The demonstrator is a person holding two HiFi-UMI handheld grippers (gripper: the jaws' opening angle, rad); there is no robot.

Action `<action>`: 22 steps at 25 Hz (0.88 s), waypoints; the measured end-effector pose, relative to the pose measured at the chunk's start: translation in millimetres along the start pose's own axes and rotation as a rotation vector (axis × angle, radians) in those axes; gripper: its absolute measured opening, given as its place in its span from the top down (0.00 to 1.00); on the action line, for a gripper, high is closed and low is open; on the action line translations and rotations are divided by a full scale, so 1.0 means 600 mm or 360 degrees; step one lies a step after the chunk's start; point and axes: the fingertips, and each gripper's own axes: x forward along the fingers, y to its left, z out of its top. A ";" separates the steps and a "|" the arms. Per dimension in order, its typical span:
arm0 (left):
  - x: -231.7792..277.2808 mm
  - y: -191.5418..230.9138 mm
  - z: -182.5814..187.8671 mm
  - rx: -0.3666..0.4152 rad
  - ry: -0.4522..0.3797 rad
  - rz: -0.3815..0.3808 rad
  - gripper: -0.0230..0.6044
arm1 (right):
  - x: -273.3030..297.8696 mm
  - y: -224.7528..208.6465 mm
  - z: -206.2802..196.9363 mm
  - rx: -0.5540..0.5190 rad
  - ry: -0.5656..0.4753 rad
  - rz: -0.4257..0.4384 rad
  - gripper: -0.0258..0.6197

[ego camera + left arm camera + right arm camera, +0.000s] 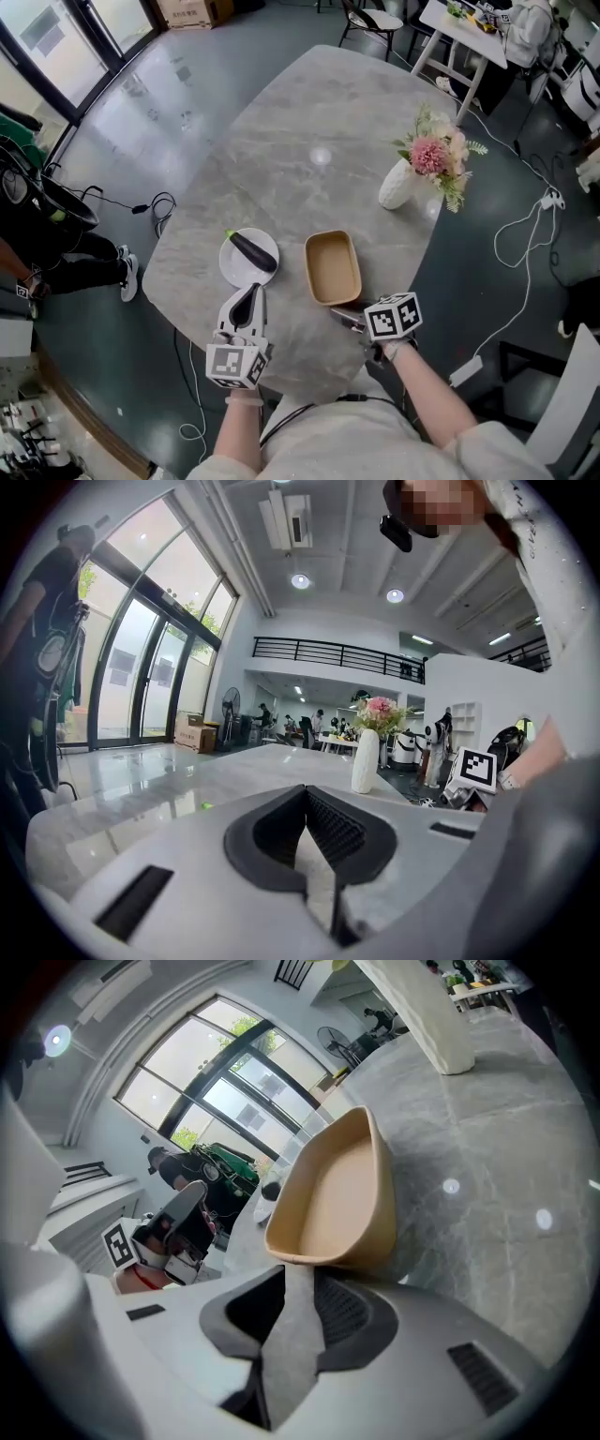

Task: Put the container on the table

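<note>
A shallow tan container [333, 267] rests flat on the grey marble table [309, 141], near its front edge. My right gripper [341, 317] lies just short of the container's near end. In the right gripper view the container [337, 1194] fills the space just beyond the right gripper [299, 1271]. Its jaws stand a narrow gap apart, with only table showing between them, and the pads do not press on the rim. My left gripper [254, 291] sits low at the near edge of a white plate [232, 267], jaws closed together [306, 789] on nothing.
A dark eggplant [254, 251] lies on the white plate, left of the container. A white vase of pink flowers [412, 173] stands at the far right of the table. Cables [525, 244] trail over the floor to the right. A chair and a white desk stand beyond the table.
</note>
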 end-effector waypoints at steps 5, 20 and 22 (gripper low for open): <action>-0.005 0.003 0.000 0.0001 -0.0001 -0.0008 0.96 | 0.000 0.005 -0.009 -0.0002 0.0016 -0.0010 0.82; 0.006 -0.007 0.022 0.0038 -0.0039 -0.0120 0.96 | -0.079 0.046 0.029 -0.0193 -0.0274 -0.0023 0.95; 0.008 -0.010 0.029 0.0048 -0.0049 -0.0144 0.96 | -0.096 0.041 0.046 -0.0248 -0.0366 -0.0108 0.95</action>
